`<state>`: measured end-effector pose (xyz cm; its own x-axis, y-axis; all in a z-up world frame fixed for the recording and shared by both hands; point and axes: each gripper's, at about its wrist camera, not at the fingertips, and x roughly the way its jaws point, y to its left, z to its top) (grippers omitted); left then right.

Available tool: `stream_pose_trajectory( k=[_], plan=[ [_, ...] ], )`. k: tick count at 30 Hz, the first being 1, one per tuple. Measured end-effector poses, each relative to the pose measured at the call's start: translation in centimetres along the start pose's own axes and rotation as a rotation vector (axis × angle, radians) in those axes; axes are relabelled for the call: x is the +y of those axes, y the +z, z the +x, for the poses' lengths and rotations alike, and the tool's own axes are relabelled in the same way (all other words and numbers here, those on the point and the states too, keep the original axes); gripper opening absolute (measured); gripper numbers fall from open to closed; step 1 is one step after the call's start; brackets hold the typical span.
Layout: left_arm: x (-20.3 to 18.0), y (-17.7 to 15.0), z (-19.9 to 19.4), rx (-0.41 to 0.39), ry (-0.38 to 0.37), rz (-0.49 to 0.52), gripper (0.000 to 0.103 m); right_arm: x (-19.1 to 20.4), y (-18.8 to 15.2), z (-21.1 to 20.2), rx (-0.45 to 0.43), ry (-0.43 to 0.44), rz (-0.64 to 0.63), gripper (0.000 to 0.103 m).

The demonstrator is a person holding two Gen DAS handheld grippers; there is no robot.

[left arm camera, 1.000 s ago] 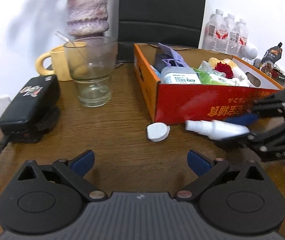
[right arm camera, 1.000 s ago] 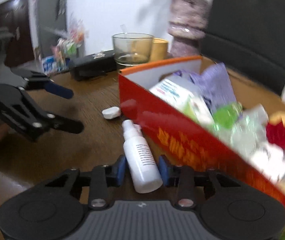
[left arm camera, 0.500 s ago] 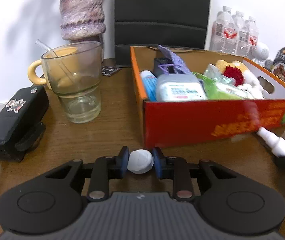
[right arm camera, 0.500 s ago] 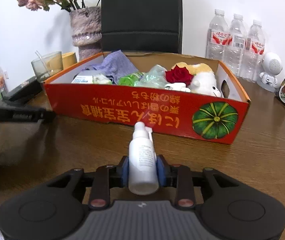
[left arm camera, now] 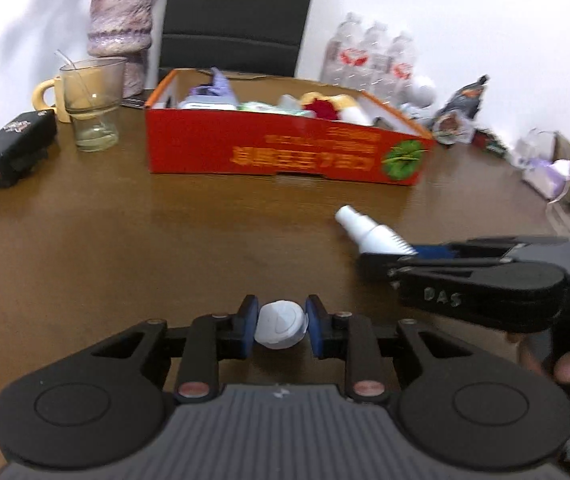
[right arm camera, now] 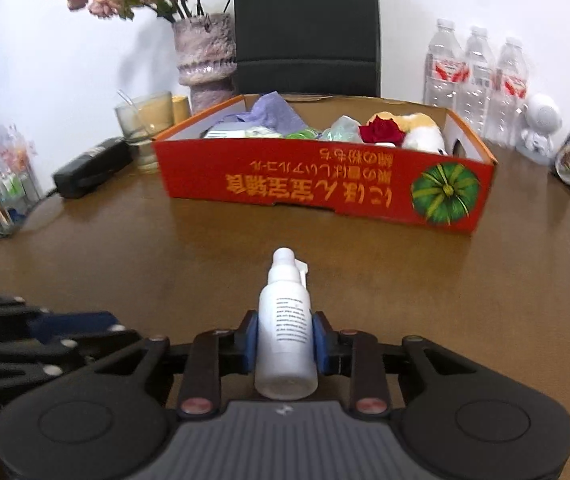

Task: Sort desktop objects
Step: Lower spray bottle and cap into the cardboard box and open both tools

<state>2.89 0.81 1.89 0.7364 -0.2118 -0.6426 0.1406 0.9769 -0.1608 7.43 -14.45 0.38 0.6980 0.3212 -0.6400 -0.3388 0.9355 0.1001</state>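
Observation:
My left gripper [left arm camera: 281, 326] is shut on a small round white cap [left arm camera: 281, 325], held above the brown table [left arm camera: 125, 248]. My right gripper [right arm camera: 285, 338] is shut on a white spray bottle [right arm camera: 285, 332], nozzle pointing away from me. In the left wrist view that bottle [left arm camera: 369, 232] and the right gripper [left arm camera: 409, 256] show at the right. The red cardboard box [right arm camera: 325, 188], full of several items, stands beyond both grippers; it appears in the left wrist view as well, red cardboard box [left arm camera: 285, 152].
At the back left are a glass cup [left arm camera: 91, 104], a yellow mug [left arm camera: 51, 94], a purple vase [left arm camera: 121, 28] and a black case [left arm camera: 13, 148]. Water bottles [right arm camera: 477, 80] and a white figurine [right arm camera: 539, 128] stand at the back right. A dark chair [right arm camera: 305, 28] is behind the box.
My left gripper shut on the white cap and pulled back from the box. My right gripper swung round to face the box front and drew back, still holding the spray bottle.

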Motion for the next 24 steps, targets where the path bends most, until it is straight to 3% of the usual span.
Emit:
stream_pose_trajectory(
  k=[7,12,16,20,24],
  plan=[
    [-1.2,-1.9,-2.5,-0.003,-0.009,-0.009,0.027,0.3,-4.0,-5.7,-0.031,0.001,0.078,0.026],
    [-1.4,-2.3,-3.8,-0.017,-0.005,-0.005,0.027,0.3,-4.9,-7.3,-0.037,0.001,0.088,0.026],
    [-0.4,2.8,-4.4,-0.115,0.000,-0.004,0.027,-0.7,-2.2,-7.8,-0.095,-0.005,0.091,0.026],
    [0.9,9.6,-3.7,-0.216,0.026,0.012,0.027,-3.0,3.1,-7.8,-0.190,-0.033,0.091,0.026],
    [3.4,15.5,0.3,-0.221,0.095,-0.023,0.027,-6.1,9.4,-5.6,-0.217,-0.054,0.121,0.026]
  ],
)
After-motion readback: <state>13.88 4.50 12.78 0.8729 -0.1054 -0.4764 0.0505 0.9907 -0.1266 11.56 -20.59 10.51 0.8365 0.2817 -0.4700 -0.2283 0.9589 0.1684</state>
